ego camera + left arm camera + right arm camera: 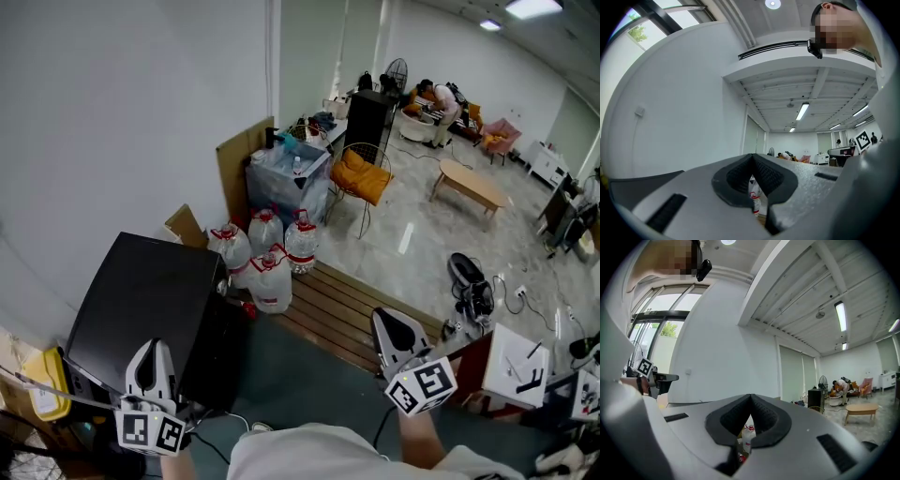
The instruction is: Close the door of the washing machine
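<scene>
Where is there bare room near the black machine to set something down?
Free: the flat top of the black machine, and the wooden slats between the water jugs and the cable tangle. Crowded: the jugs' corner by the wall.

No word, brand or number can be read anywhere in these views.

The left marker cube (150,431), on the left gripper (153,354), bears black-and-white square code patterns, not letters or digits. The right marker cube (422,385), on the right gripper (389,321), bears the same kind of pattern.

The water bottles (272,281) on the floor by the wall carry red-and-white labels (271,301). Their print is too small to make out.

A white panel (517,364) near the right edge shows a few black marks. Whether they are writing cannot be told.
</scene>
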Action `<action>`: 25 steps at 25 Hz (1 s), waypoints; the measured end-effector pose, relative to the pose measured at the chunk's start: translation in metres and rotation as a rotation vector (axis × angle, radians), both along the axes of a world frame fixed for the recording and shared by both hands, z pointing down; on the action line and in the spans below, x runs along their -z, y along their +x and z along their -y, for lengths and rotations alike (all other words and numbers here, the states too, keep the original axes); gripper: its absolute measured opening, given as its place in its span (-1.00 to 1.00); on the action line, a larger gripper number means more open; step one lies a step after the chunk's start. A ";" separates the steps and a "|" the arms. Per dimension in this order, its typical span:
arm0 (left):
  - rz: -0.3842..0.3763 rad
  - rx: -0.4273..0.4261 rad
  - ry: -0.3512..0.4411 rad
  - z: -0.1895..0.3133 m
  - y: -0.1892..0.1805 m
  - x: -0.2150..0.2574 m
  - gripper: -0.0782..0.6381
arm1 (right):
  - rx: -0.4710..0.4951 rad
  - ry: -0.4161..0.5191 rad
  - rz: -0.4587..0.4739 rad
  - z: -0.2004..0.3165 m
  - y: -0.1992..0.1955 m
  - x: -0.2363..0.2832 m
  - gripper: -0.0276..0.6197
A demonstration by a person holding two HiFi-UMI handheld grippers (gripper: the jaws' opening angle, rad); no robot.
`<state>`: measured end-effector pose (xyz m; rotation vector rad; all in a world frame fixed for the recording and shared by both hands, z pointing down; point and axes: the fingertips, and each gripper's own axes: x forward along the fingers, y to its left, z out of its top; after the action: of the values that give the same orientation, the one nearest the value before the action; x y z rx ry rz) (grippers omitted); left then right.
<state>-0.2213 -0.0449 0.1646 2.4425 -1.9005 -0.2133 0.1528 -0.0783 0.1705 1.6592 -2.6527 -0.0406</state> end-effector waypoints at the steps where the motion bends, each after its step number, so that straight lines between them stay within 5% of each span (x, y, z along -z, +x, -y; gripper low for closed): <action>1: -0.003 -0.004 -0.001 0.002 0.004 -0.001 -0.77 | 0.001 -0.001 0.003 -0.001 0.002 0.000 -0.92; 25: 0.004 -0.043 0.010 -0.002 0.021 0.010 -0.77 | 0.129 -0.025 0.125 -0.008 -0.033 -0.009 -0.92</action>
<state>-0.2006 -0.0425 0.1545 2.4895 -1.8505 -0.2166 0.1200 -0.0699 0.1795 1.5297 -2.8353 0.0973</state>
